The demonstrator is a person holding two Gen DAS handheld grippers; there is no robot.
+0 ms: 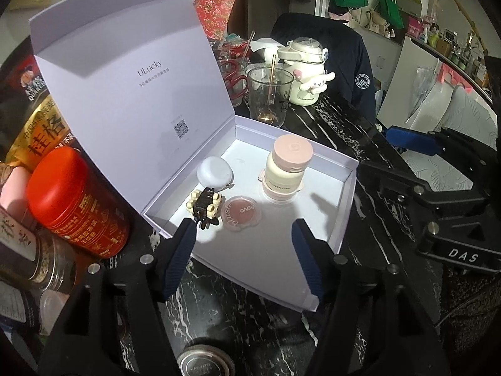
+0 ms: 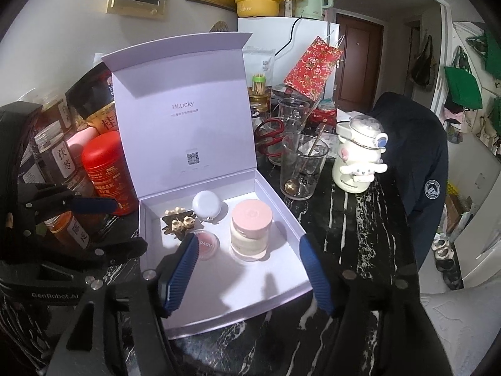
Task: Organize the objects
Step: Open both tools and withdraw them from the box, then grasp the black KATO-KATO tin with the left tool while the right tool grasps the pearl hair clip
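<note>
A white gift box (image 1: 281,250) (image 2: 250,282) lies on the black marble table with its lid (image 1: 131,94) (image 2: 188,109) standing up. Inside are a pink-lidded jar (image 1: 288,163) (image 2: 250,225), a pink blush compact (image 1: 242,216) (image 2: 208,244), a pearl-studded hair claw (image 1: 206,210) (image 2: 177,222) and a round white case (image 1: 214,172) (image 2: 206,204). My left gripper (image 1: 242,224) hovers open over the box's near edge, empty. My right gripper (image 2: 247,239) is open and empty too, over the box front; its left finger hides part of the compact.
A red tin (image 1: 75,200) (image 2: 106,172) and labelled jars crowd the box's left side. Behind stand a glass with a spoon (image 1: 269,94) (image 2: 302,169), a white character bottle (image 1: 305,69) (image 2: 357,159) and a chair with a dark jacket (image 2: 416,156). A round tin (image 1: 205,360) lies near me.
</note>
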